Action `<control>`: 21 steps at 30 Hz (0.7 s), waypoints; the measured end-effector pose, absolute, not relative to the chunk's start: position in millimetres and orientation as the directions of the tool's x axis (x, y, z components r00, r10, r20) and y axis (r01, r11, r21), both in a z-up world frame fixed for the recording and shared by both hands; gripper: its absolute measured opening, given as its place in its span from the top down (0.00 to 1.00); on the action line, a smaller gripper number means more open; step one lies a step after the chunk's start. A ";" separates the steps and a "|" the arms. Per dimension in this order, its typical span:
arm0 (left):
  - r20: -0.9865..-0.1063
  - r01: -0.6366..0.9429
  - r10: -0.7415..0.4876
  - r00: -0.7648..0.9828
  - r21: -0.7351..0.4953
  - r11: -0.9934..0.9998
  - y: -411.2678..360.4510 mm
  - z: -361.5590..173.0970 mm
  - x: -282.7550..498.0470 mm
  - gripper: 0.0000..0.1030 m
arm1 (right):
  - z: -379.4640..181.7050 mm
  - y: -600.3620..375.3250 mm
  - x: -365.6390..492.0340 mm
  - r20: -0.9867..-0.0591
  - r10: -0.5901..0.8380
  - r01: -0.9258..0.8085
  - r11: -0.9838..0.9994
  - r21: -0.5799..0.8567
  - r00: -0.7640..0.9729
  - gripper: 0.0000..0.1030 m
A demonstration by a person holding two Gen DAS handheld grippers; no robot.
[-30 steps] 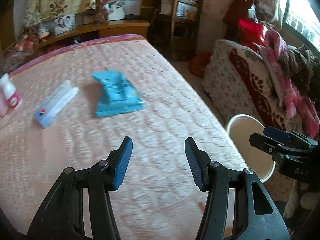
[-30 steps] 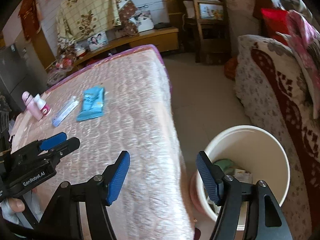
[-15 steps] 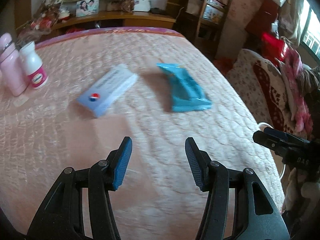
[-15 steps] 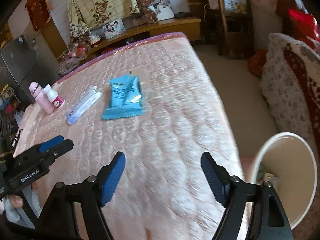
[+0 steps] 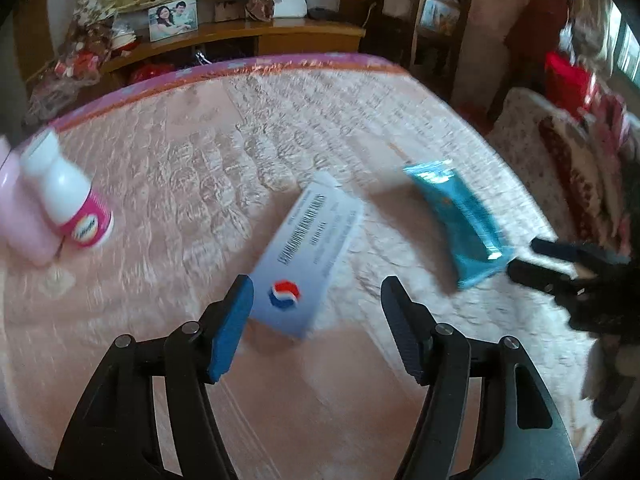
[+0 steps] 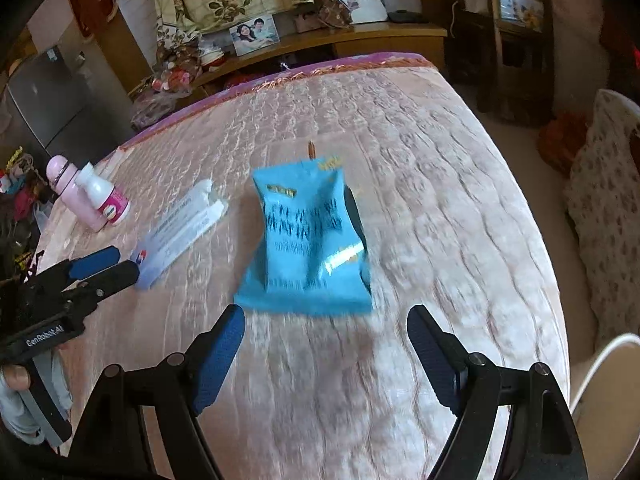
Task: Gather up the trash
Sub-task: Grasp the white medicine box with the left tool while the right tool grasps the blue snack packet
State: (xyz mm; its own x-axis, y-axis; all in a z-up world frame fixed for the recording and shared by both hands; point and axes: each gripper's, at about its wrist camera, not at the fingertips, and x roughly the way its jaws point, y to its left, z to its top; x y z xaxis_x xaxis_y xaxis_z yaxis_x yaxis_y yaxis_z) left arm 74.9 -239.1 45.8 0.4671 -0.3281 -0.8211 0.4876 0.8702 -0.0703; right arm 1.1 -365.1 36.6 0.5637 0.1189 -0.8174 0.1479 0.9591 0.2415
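A white and pale blue carton with a red-and-blue logo lies on the pink quilted bed. My left gripper is open, its jaws on either side of the carton's near end. A crumpled blue snack wrapper lies further right; it also shows in the left wrist view. My right gripper is open just short of the wrapper's near edge. The carton also shows in the right wrist view, with the left gripper at its end.
A white bottle with a pink label and a pink bottle stand at the bed's left. A white bin's rim shows at the lower right, off the bed's edge. A patterned sofa stands to the right.
Both grippers moved forward over the bed. The left one closed in on the carton, the right one swung away from the bin towards the blue wrapper. Both stayed open.
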 end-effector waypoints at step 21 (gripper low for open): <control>-0.838 0.456 -0.280 0.469 -0.042 0.889 -255.1 23.4 87.4 0.53 | 21.4 -349.1 40.2 -0.806 0.075 0.070 0.987 0.143 0.587 0.40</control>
State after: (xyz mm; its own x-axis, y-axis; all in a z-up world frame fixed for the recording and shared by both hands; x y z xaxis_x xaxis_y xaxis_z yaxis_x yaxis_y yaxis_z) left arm 87.4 -255.1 23.4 0.4688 -0.2804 -0.8376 0.4561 0.8889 -0.0424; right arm 40.2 -349.1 21.4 0.5869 0.0749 -0.8062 0.0701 0.9873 0.1427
